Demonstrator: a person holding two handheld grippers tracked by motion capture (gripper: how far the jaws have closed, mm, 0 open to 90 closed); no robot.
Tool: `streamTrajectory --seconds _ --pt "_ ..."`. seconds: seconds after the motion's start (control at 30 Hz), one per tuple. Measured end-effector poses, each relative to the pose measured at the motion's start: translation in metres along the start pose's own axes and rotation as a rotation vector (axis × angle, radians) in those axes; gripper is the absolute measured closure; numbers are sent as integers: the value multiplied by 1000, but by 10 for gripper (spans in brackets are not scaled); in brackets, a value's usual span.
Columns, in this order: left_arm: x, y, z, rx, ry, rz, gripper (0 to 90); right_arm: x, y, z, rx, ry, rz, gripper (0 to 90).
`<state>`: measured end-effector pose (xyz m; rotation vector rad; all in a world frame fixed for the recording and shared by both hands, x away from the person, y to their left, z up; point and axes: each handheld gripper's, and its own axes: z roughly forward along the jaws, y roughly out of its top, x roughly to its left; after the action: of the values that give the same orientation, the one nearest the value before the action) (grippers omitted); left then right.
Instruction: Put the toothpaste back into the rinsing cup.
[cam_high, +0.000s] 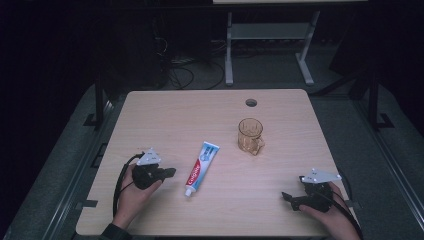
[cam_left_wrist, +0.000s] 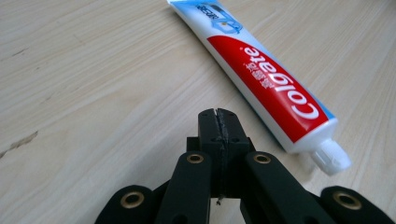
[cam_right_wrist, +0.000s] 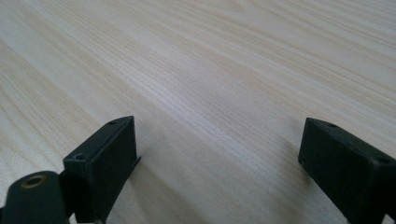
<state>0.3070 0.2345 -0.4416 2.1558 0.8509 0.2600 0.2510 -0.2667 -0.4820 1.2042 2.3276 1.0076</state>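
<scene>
A red, white and blue Colgate toothpaste tube (cam_high: 201, 167) lies flat on the wooden table (cam_high: 170, 115), its white cap toward the person. In the left gripper view the tube (cam_left_wrist: 261, 77) runs up and left, cap (cam_left_wrist: 332, 157) at lower right. My left gripper (cam_high: 171, 172) rests on the table just left of the tube, shut with nothing in it; its jaws (cam_left_wrist: 218, 122) are pressed together. An amber transparent mug (cam_high: 250, 135) stands right of the tube's far end. My right gripper (cam_high: 286, 197) sits near the front right edge, open; its fingers (cam_right_wrist: 108, 154) stand wide apart over bare wood.
A round cable hole (cam_high: 251, 102) sits near the table's far edge. Beyond the table, on the dark floor, are white desk legs (cam_high: 229, 47) and tangled cables (cam_high: 180, 70). The person's hands (cam_high: 131, 197) come in from the bottom edge.
</scene>
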Motion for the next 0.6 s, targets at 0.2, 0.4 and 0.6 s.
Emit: streamTrajectory --seconds 0.2,0.4,0.6 --pt "-2 6 12 10 -9 8 898 0 0 0 0 0 0 107" --pt "-7 9 25 35 -31 18 898 0 0 0 1 1 0 106" --pt "-16 10 36 69 -55 49 898 0 0 0 1 1 0 106"
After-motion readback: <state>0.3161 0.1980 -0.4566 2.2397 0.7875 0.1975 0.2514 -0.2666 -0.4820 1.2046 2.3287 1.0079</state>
